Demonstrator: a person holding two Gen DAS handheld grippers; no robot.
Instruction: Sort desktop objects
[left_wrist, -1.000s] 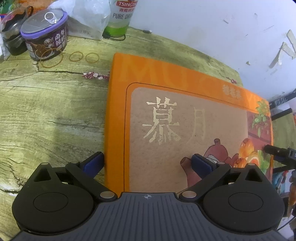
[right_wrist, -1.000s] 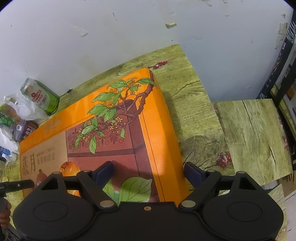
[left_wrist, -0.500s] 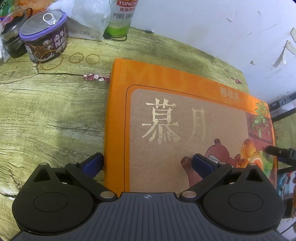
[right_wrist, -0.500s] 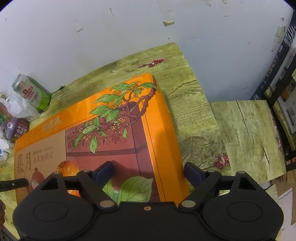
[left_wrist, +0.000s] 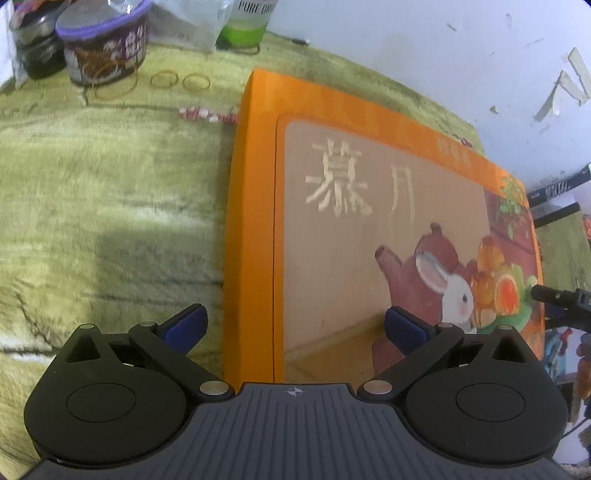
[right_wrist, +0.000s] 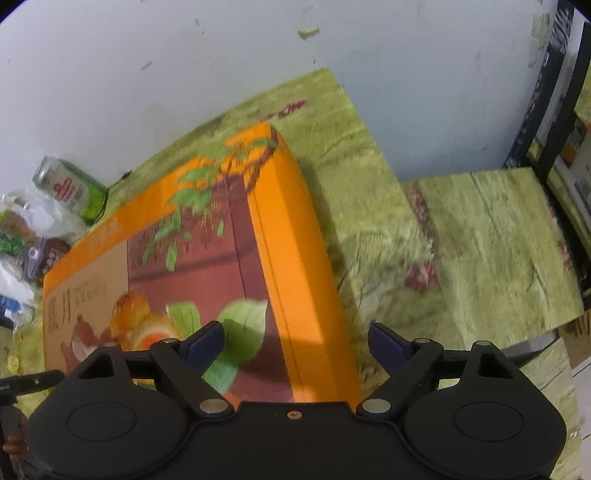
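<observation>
A large flat orange gift box (left_wrist: 369, 206) with gold characters and a rabbit picture lies on the green wood-grain table (left_wrist: 110, 206). My left gripper (left_wrist: 295, 326) is open and straddles the box's near left corner, one finger off its left side, the other over its top. My right gripper (right_wrist: 295, 341) is open and straddles the box's right edge (right_wrist: 295, 266), left finger over the lid, right finger off the side. Neither pad visibly presses the box.
A purple-lidded cup (left_wrist: 105, 44), a dark jar (left_wrist: 37, 48), a plastic bag (left_wrist: 192, 22), a green beer can (left_wrist: 245, 22) and rubber bands (left_wrist: 181, 80) stand at the table's back left. A lower wood-grain surface (right_wrist: 498, 240) and a black shelf (right_wrist: 561, 122) lie right.
Both grippers have drawn back along the box, showing more of its picture; both views are motion-blurred. The jaws stay as wide as before.
</observation>
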